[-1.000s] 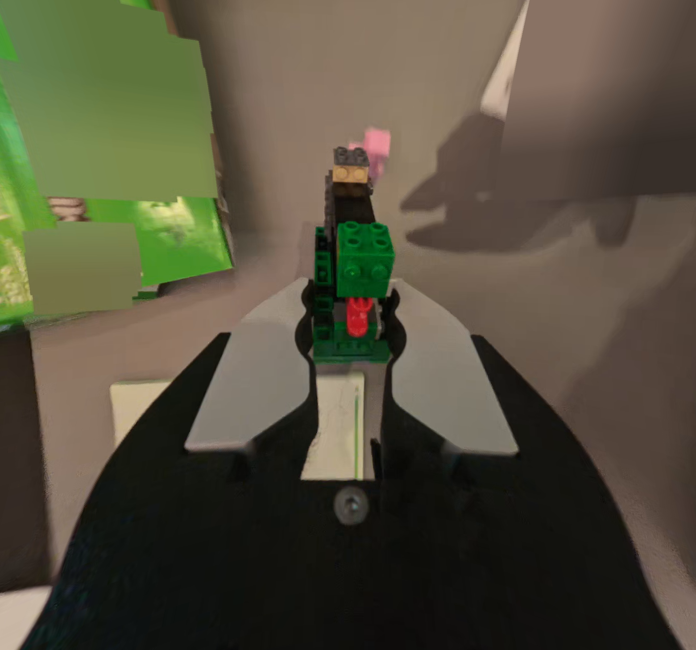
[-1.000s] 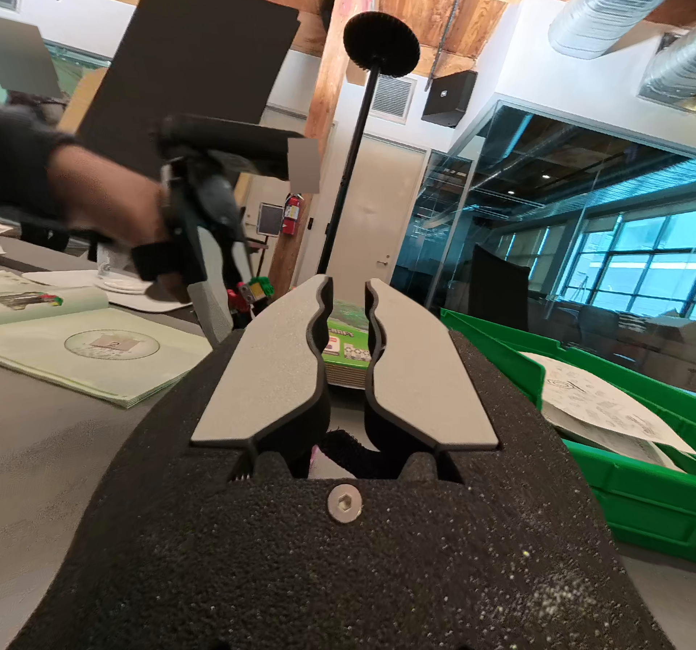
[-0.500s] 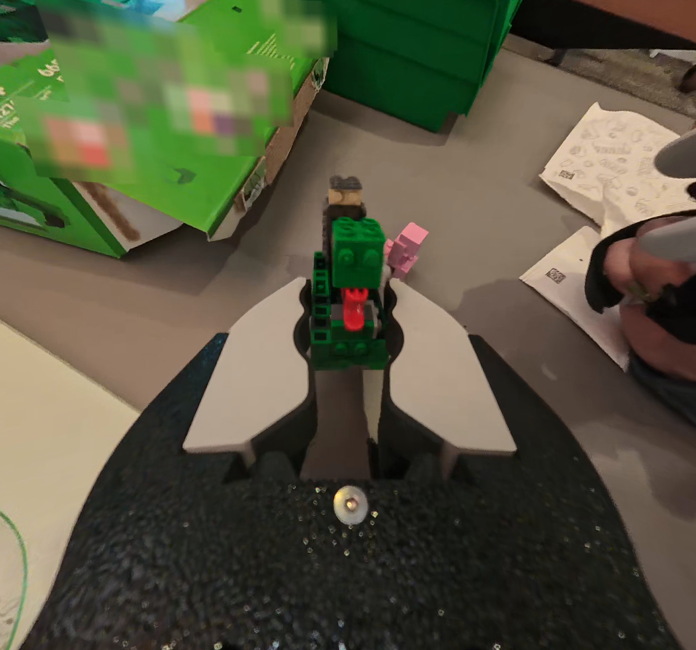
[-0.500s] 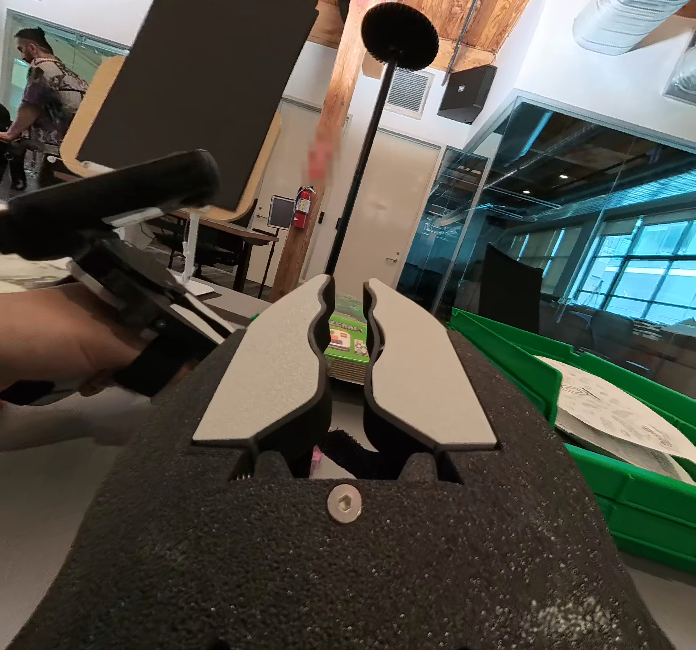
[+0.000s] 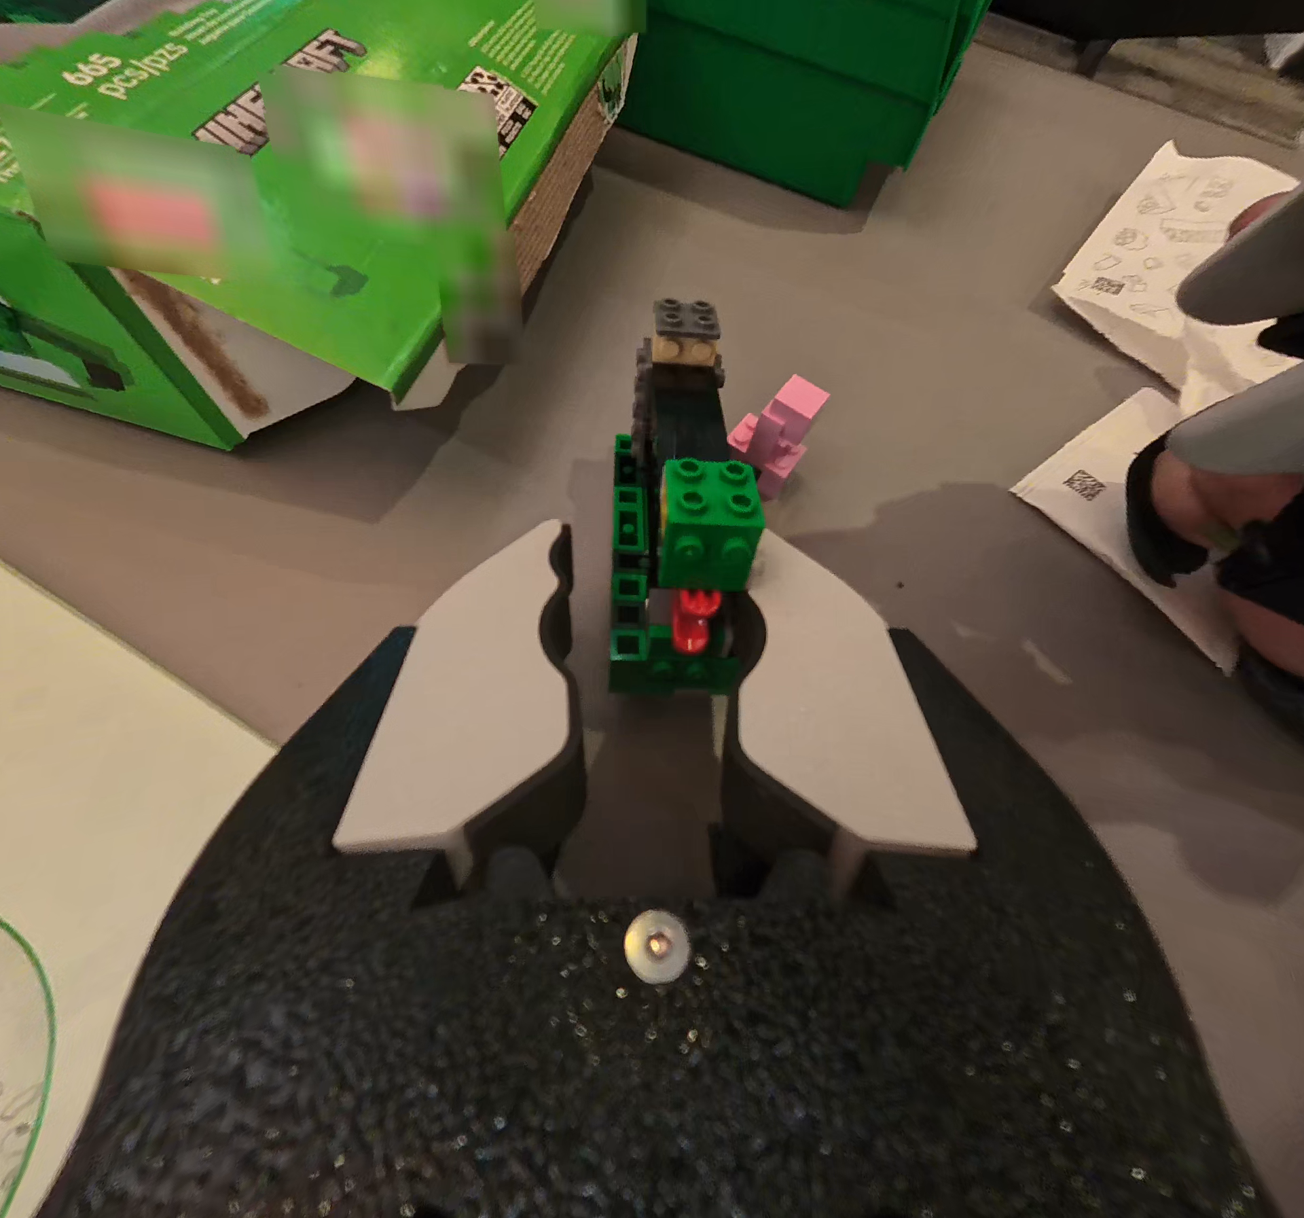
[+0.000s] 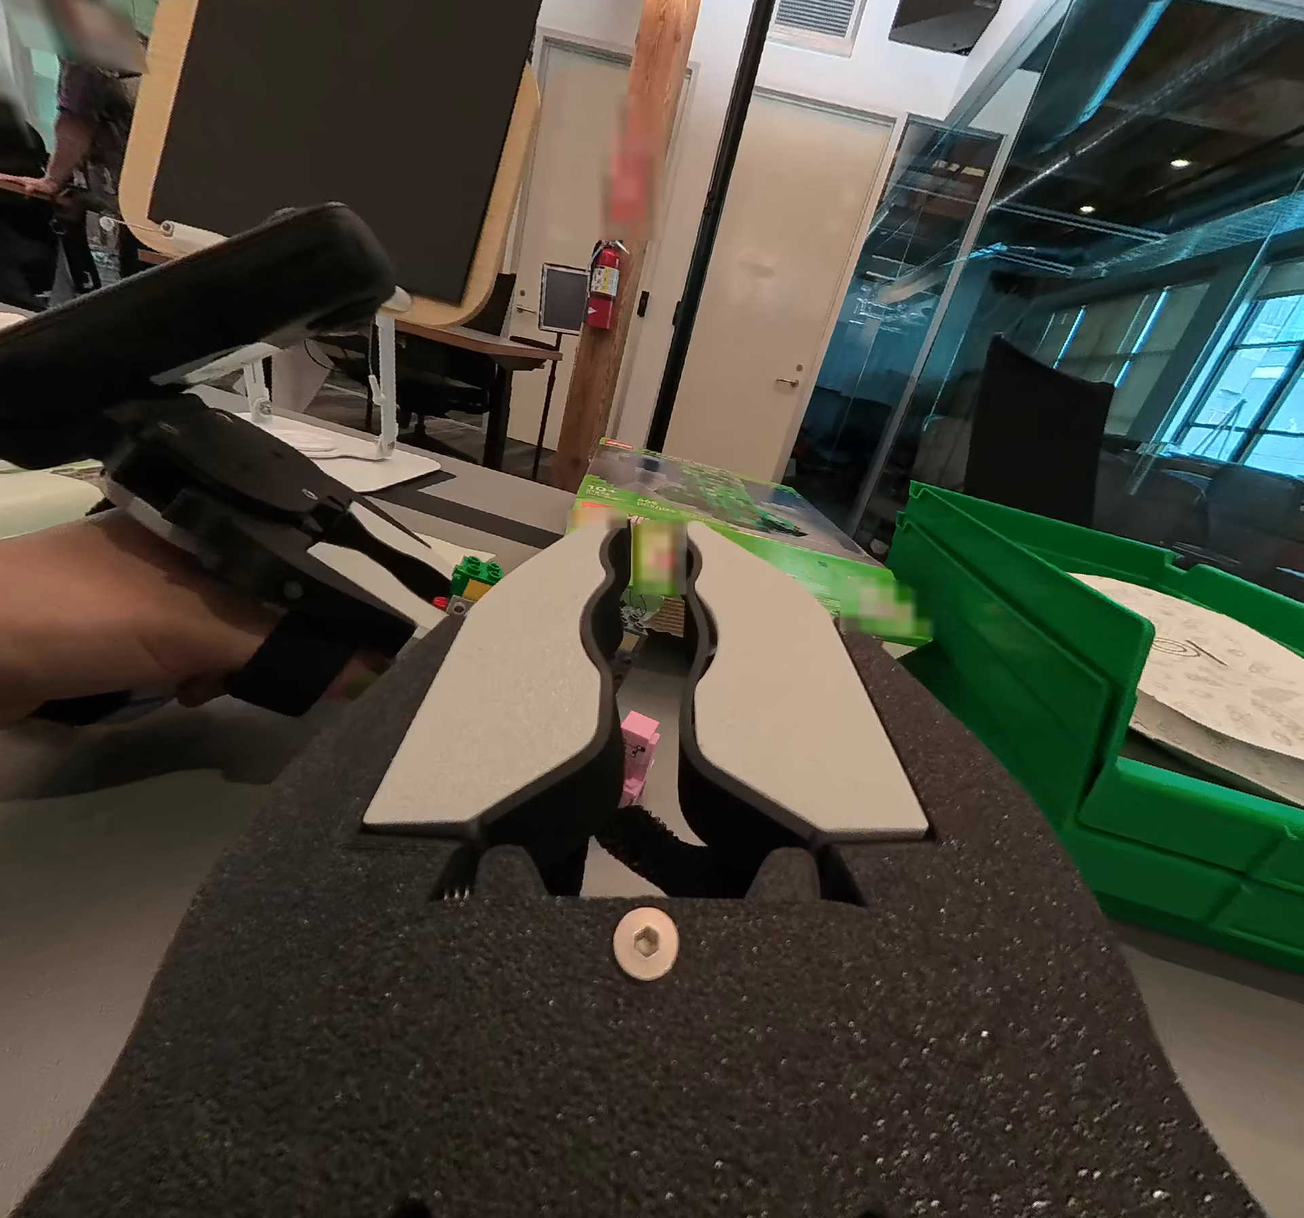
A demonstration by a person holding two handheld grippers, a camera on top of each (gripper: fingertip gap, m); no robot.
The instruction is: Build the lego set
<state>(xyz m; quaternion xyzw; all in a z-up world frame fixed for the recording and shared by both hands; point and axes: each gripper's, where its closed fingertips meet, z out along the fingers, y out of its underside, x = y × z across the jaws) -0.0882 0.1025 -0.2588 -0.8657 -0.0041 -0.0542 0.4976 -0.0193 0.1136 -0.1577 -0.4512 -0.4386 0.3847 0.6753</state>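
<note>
A small lego build of green, black, grey and tan bricks with a red piece stands between the fingers of my left gripper. The jaws are slightly open: the right finger touches the build, and a thin strip of table shows beside the left finger. The build's green top also shows in the right wrist view. A pink lego pig stands just right of the build. My right gripper is nearly shut with a narrow gap and holds nothing. The pig shows through that gap.
A green lego box lies at the back left. Stacked green bins stand behind it, and one holds paper. Printed sheets lie at the right by a hand. A booklet lies at the near left. There is about 12 centimeters between the tips of the two grippers.
The left view has swung from a blurred scene to a steady look down at the table. The left jaws have widened a little around the build. The right gripper has tilted down.
</note>
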